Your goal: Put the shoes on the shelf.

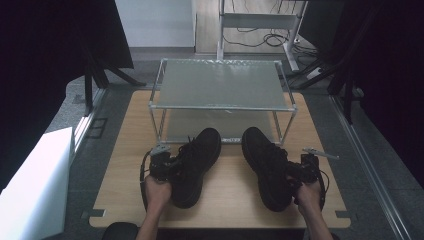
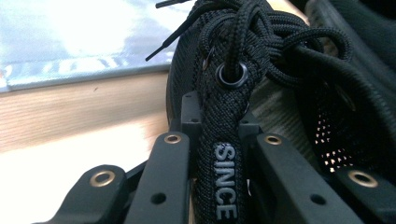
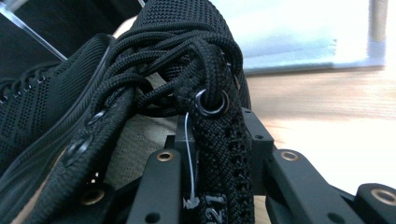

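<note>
Grip step: left gripper (image 1: 172, 167) clamps left shoe (image 1: 196, 165) collar; right gripper (image 1: 292, 172) clamps right shoe (image 1: 267, 167) collar. Next, likely: lift both level toward rack (image 1: 222, 106).

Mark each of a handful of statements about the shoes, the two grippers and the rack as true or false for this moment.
1. The left gripper is clamped on the collar edge of the left shoe. True.
2. The right gripper hangs open above the table. False: its jaws are closed on the edge of the right shoe, beside a lace eyelet.
3. Both shoes are white. False: both are black, with black laces.
4. A two-tier metal rack stands on the table behind the shoes. True.
5. One shoe already sits on the rack's top shelf. False: both shoes lie in front of the rack, toes toward it.
</note>
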The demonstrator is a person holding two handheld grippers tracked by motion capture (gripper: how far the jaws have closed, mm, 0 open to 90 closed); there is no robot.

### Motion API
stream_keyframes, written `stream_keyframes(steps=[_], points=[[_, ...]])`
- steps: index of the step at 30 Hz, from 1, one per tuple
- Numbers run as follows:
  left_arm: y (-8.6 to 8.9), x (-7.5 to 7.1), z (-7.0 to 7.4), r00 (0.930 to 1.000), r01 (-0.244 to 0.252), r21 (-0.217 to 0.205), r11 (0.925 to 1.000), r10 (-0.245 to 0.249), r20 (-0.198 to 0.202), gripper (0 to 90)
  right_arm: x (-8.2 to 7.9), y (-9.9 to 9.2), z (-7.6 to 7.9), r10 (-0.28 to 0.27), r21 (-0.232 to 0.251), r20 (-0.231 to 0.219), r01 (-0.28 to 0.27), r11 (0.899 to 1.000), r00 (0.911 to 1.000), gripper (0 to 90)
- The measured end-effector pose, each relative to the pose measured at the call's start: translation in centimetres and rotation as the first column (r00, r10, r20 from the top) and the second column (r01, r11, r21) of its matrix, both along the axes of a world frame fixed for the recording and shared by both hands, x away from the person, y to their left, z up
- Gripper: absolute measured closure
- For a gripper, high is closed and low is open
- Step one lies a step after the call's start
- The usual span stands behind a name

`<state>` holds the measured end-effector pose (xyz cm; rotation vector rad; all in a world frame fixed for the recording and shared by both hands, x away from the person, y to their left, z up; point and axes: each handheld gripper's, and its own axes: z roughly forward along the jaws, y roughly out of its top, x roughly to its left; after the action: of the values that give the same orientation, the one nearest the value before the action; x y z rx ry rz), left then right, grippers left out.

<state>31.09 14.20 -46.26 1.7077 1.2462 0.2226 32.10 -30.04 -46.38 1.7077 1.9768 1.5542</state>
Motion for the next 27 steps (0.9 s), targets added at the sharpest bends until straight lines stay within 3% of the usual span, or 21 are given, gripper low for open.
stream_keyframes(steps=[3, 9, 11, 17, 27], points=[[-0.1, -0.2, 0.2, 0.9999, 0.011, -0.04, 0.9992, -0.012, -0.005, 79.9, 0.0, 0.6, 0.6, 0.016, 0.04, 0.005, -0.016, 0.999, 0.9999, 73.8], [-0.4, -0.8, 1.0, 0.9999, 0.0, -0.077, 0.997, 0.001, 0.016, 79.9, -0.2, 1.3, 1.5, 0.016, 0.076, 0.028, -0.018, 0.997, 0.9995, 73.9], [-0.3, -0.9, 1.3, 0.9998, -0.006, -0.106, 0.9944, 0.008, 0.018, 80.0, -0.4, 1.5, 2.0, 0.023, 0.111, 0.032, -0.026, 0.994, 0.9992, 73.9], [-0.2, -1.5, 2.5, 0.9987, 0.001, -0.159, 0.9872, 0.007, 0.051, 79.9, -0.5, 1.9, 3.0, 0.028, 0.147, 0.05, -0.035, 0.988, 0.9984, 73.8], [-0.3, -1.7, 4.9, 0.9953, 0.004, -0.218, 0.976, 0.018, 0.095, 79.9, -0.2, 2.6, 4.8, 0.039, 0.223, 0.06, -0.052, 0.973, 0.9974, 73.8]])
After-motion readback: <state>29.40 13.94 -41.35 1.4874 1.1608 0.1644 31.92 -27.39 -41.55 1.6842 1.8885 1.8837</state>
